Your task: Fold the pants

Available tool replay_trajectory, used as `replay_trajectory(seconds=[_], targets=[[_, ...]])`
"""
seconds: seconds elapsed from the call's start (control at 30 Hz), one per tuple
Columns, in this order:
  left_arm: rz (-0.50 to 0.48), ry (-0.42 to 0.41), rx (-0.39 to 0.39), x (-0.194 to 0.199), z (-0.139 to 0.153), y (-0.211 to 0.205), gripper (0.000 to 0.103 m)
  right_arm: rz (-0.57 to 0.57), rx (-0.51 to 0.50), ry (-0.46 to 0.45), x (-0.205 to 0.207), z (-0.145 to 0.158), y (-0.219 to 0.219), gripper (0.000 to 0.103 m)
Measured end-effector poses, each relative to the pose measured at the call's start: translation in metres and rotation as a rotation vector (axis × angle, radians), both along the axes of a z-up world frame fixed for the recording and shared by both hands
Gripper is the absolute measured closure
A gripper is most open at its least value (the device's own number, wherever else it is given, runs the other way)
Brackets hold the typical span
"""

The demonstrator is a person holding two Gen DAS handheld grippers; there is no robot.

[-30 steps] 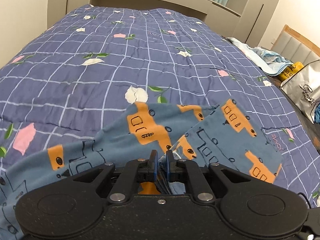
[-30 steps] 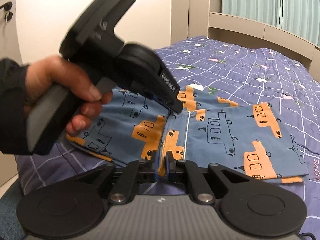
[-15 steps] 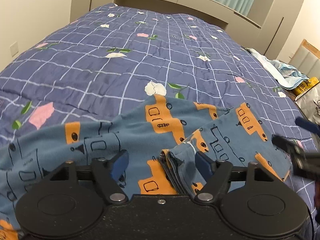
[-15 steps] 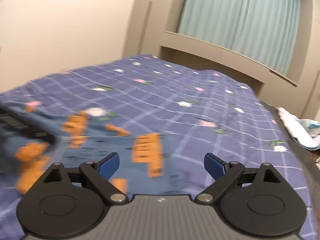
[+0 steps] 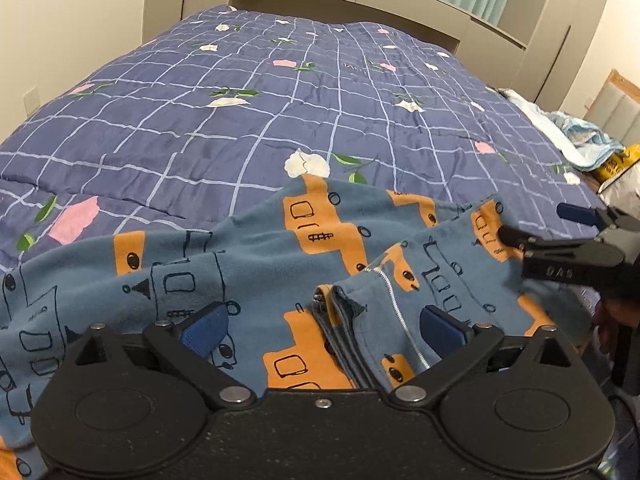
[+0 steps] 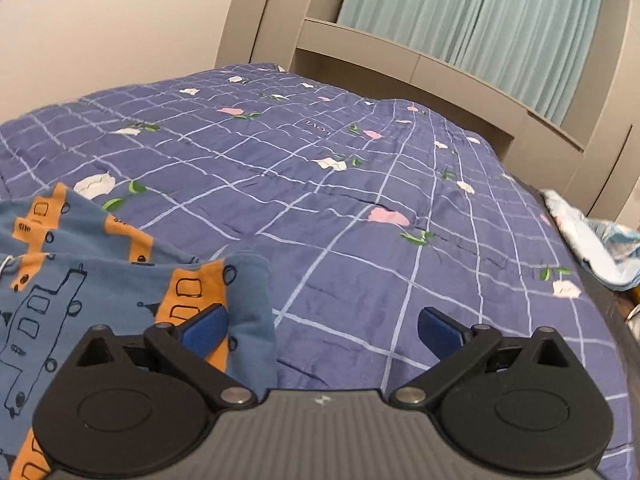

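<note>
Bed [image 5: 224,128] with checked quilt; pants [image 5: 256,264] bunched at near edge. Left gripper [image 5: 324,324] jaws opening, straddling folded hem; right gripper [image 6: 322,324] opening beside pants, empty. Release step — next likely regrasp, smooth fold.

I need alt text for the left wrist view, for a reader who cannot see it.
Blue fleece pants with orange truck prints lie folded on a purple checked floral quilt. The left gripper is opening, pads clear of the folded edge; the right gripper enters at right.

Bedroom ahead of me.
My bed's purple checked quilt [image 5: 248,128] meets a beige headboard [image 6: 440,76], teal curtains [image 6: 480,20] behind, cream wall [image 6: 120,20].
</note>
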State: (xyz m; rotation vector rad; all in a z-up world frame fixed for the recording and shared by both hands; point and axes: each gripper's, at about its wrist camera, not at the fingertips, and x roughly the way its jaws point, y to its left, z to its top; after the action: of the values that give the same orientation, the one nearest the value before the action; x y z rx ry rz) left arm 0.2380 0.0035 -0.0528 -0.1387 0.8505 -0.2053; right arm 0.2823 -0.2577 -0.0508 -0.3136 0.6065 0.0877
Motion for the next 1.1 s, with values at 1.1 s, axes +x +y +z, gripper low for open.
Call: replay_trajectory(seconds=[1.1], targets=[[0.484, -0.199, -0.021, -0.166, 0.019, 0.11, 0.001, 0.225, 0.086, -0.075, -0.147, 0.023, 0.119, 0.0]])
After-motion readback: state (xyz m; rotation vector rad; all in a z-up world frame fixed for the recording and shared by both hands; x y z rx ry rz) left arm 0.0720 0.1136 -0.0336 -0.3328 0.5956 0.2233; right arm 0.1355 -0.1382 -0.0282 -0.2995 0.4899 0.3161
